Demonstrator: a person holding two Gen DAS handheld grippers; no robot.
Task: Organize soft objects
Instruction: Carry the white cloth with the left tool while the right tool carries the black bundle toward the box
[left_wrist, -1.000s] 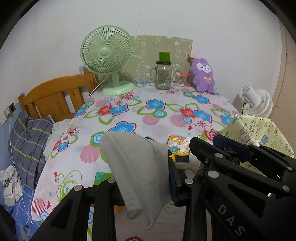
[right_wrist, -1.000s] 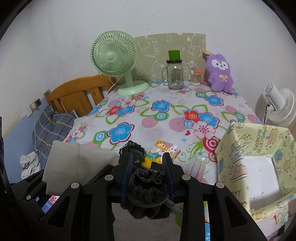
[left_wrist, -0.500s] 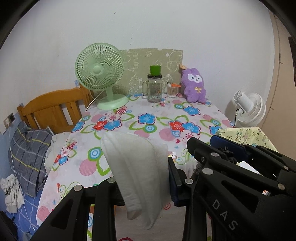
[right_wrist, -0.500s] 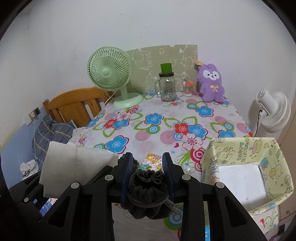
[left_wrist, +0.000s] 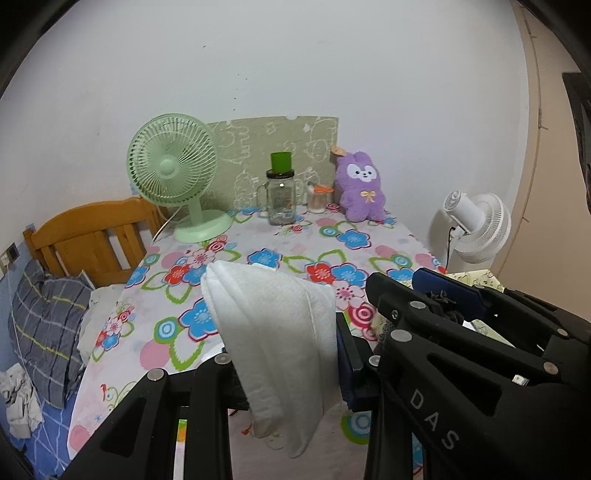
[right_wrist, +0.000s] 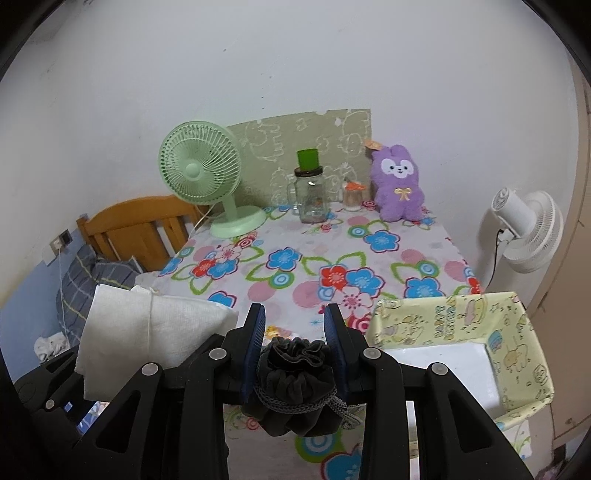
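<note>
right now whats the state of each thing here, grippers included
left gripper: shut on white cloth
white cloth: folded, hanging from the jaws
right gripper: shut on black pouch
black pouch: drawstring cinched, held off the table
yellow box: open-topped, looks empty
green fan: upright
glass jar: upright, lidded

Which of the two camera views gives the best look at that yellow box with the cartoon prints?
The right wrist view: the yellow box shows its open top, printed walls and white bottom. In the left wrist view, only a sliver of its rim peeks out behind the other tool.
</note>
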